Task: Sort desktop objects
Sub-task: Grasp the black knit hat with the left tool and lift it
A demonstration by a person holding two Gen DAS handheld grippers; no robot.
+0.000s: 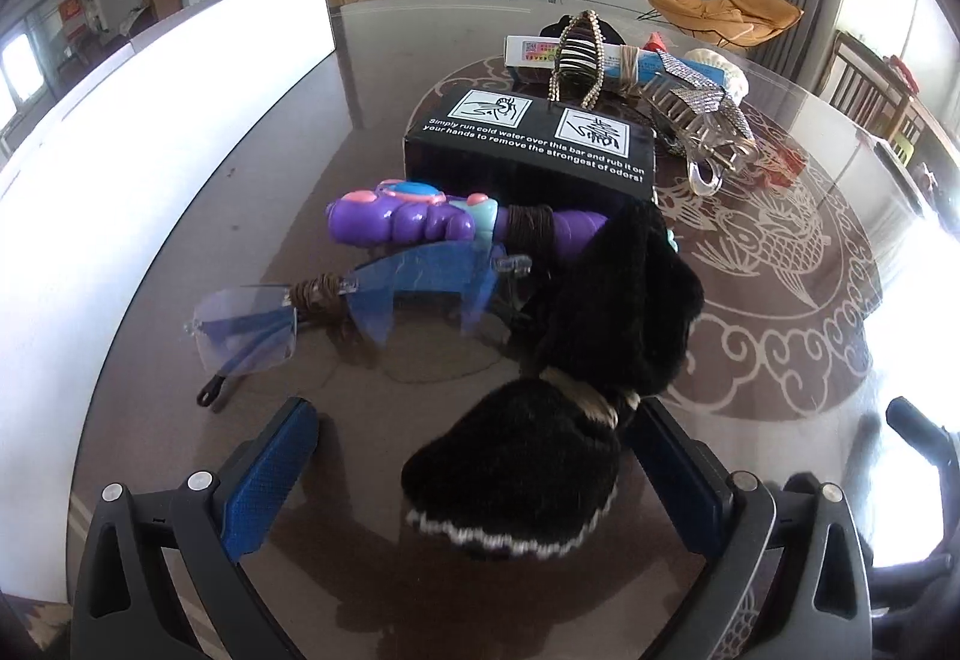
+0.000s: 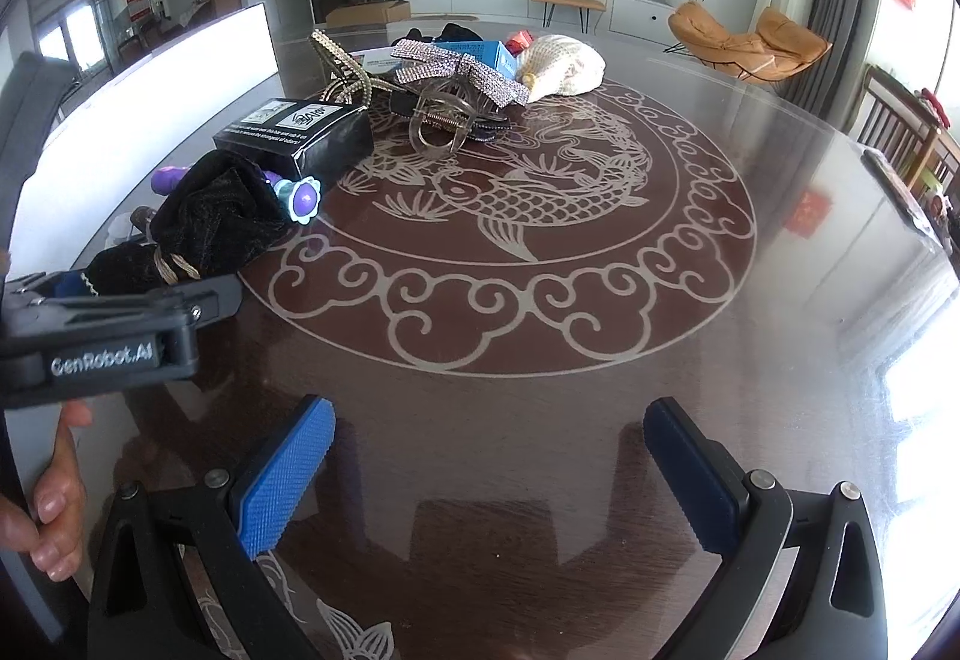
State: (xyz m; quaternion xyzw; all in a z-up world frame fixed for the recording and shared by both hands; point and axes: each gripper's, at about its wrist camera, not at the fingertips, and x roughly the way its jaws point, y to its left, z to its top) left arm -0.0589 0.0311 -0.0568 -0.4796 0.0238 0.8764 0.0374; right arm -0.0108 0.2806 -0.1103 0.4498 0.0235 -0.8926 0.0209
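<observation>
A black knitted glove point(image 1: 576, 360) tied with twine lies on the dark table; its cuff sits between the fingers of my left gripper point(image 1: 480, 456), which is open around it. Behind it lie a purple toy point(image 1: 414, 219), rimless glasses point(image 1: 360, 294) and a black box point(image 1: 531, 144). In the right wrist view the glove point(image 2: 210, 222) and the left gripper point(image 2: 120, 324) are at the left. My right gripper point(image 2: 489, 456) is open and empty over the bare table.
Further back lie a beaded hair clip point(image 1: 579, 54), a clear claw clip point(image 1: 702, 132), a blue-and-white box point(image 1: 624, 57) and a cream knitted item point(image 2: 558, 66). White boards point(image 1: 150, 132) stand along the left table edge. The table has a fish pattern point(image 2: 516, 204).
</observation>
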